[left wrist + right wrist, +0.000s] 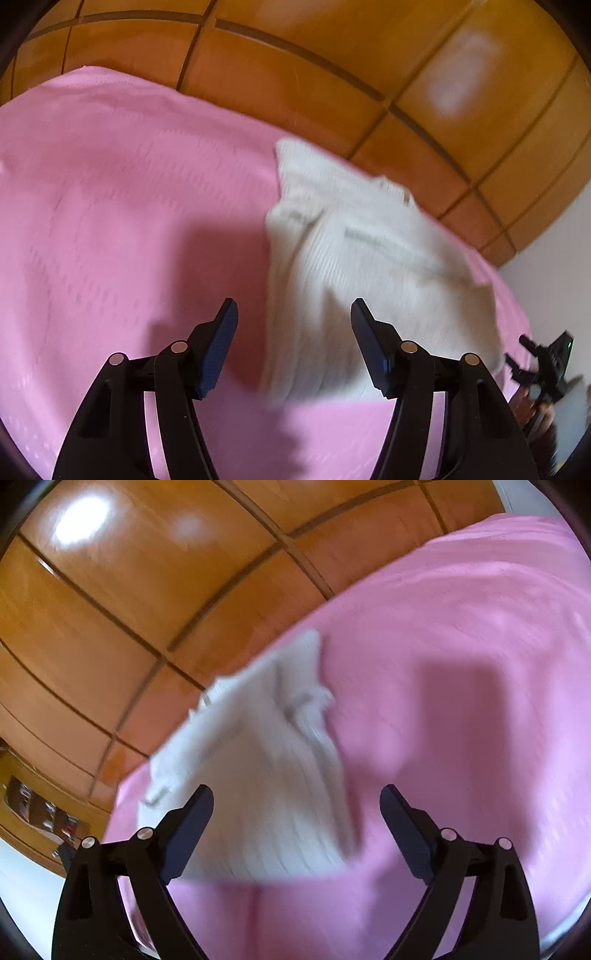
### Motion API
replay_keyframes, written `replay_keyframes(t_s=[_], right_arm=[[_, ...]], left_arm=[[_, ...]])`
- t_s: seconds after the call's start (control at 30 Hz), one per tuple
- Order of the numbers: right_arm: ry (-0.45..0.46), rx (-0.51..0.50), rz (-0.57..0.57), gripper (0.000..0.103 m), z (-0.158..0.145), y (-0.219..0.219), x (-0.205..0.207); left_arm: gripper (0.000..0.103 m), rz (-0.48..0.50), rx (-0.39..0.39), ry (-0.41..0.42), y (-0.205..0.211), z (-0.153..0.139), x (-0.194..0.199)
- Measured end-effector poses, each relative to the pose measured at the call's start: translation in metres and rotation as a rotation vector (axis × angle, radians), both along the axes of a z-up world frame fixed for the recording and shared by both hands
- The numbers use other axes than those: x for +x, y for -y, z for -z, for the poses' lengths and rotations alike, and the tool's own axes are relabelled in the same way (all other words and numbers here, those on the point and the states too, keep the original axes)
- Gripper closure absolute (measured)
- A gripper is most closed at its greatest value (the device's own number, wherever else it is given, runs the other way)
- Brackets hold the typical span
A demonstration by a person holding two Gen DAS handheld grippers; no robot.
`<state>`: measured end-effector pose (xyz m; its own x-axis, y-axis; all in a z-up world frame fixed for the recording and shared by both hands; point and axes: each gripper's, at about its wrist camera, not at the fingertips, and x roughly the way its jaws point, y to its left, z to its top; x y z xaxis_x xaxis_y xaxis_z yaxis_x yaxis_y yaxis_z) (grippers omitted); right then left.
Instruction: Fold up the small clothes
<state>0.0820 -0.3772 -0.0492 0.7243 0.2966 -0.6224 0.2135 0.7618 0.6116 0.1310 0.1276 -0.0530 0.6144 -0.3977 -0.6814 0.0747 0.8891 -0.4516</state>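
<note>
A wooden panelled wall [332, 55] rises behind a bed under one pink bedspread [110, 203]. One white ribbed garment [362, 266], folded and blurred, lies on the bedspread near its edge by the wall. The left tongs [294, 308] stand open above the garment's near edge, gripping nothing. The right tongs [296, 794] gape wider over the same garment, also empty, and show small at the left view's right rim.
</note>
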Motion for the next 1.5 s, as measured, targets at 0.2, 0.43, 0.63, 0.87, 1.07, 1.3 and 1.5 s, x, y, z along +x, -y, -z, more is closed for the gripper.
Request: replay_keyframes(t_s=[0.2, 0.43, 0.63, 0.87, 1.07, 1.3, 1.5], right_arm=[[-0.038, -0.139, -0.072, 0.014, 0.017, -0.032, 0.003], [-0.067, -0.203, -0.141, 0.080, 0.016, -0.064, 0.034], [-0.032, -0.166, -0.157, 0.085, -0.003, -0.064, 0.004], [-0.037, -0.136, -0.200, 0.085, -0.011, -0.058, -0.047], [-0.136, -0.123, -0.237, 0.085, 0.008, -0.053, -0.113], [-0.065, -0.265, -0.135, 0.047, -0.020, -0.051, -0.117], [0.015, -0.340, -0.286, 0.050, -0.027, -0.105, -0.071]], left_arm=[[0.037, 0.060, -0.005, -0.001, 0.015, 0.016, -0.019], [0.082, 0.094, 0.014, -0.021, 0.034, 0.020, -0.009], [0.088, 0.100, 0.004, -0.004, 0.027, 0.008, -0.029], [0.088, 0.146, -0.002, -0.035, 0.022, 0.001, -0.079], [0.087, 0.197, 0.033, -0.123, 0.019, 0.008, -0.144], [0.068, 0.114, 0.246, -0.014, 0.023, -0.019, -0.145], [0.068, 0.280, 0.212, 0.106, 0.076, -0.040, -0.120]])
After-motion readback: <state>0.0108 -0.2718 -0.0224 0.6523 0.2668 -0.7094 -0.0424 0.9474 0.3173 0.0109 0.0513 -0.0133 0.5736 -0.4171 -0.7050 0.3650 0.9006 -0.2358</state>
